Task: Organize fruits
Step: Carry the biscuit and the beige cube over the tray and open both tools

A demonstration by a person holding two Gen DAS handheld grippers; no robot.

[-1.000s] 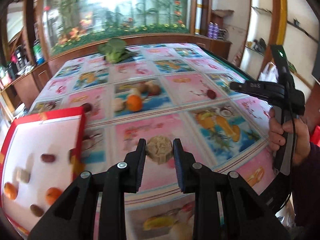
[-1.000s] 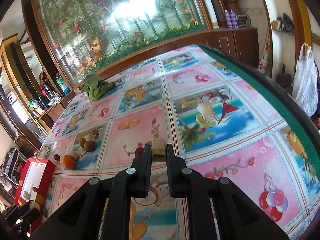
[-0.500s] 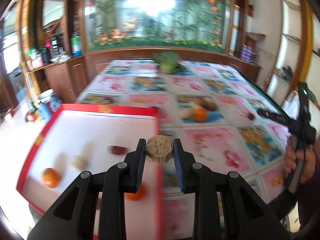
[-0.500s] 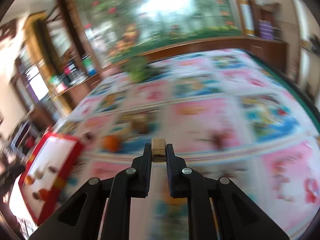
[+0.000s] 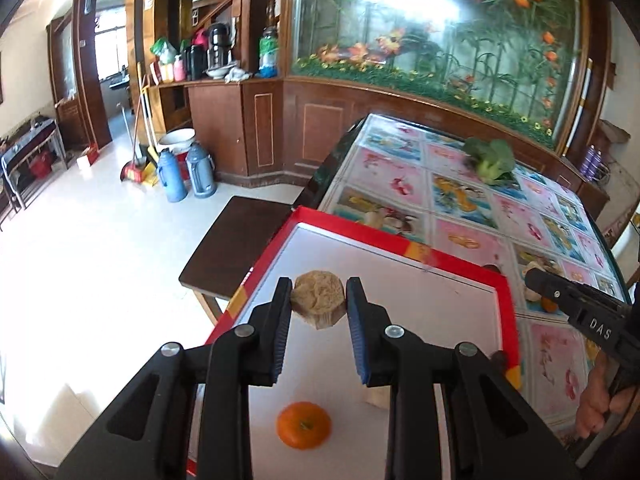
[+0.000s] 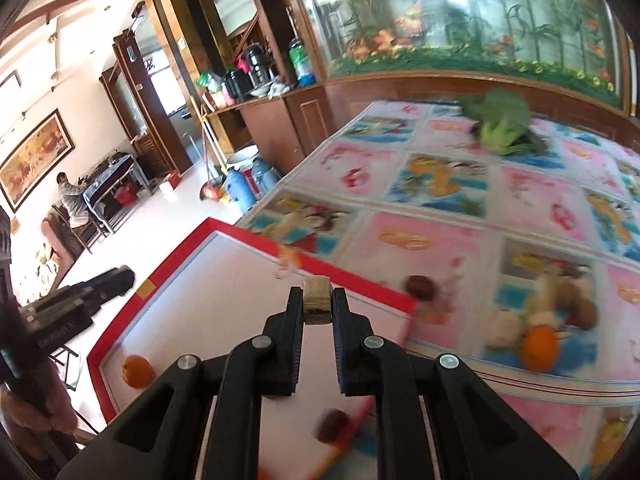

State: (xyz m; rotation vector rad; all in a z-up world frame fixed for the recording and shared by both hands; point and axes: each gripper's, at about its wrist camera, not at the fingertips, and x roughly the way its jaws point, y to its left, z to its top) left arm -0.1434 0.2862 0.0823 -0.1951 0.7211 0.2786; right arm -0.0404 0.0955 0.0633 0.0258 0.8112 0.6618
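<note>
Partly done, I judge: an orange (image 5: 304, 430) and other pieces lie in the red tray (image 5: 408, 246), the left tool (image 5: 318, 306) clamps a tan round piece (image 5: 317, 300) over it, the right tool (image 6: 317, 306) clamps a small block (image 6: 317, 300) above its edge, and a pile (image 6: 540, 320) remains on the worktop (image 6: 440, 208)
</note>
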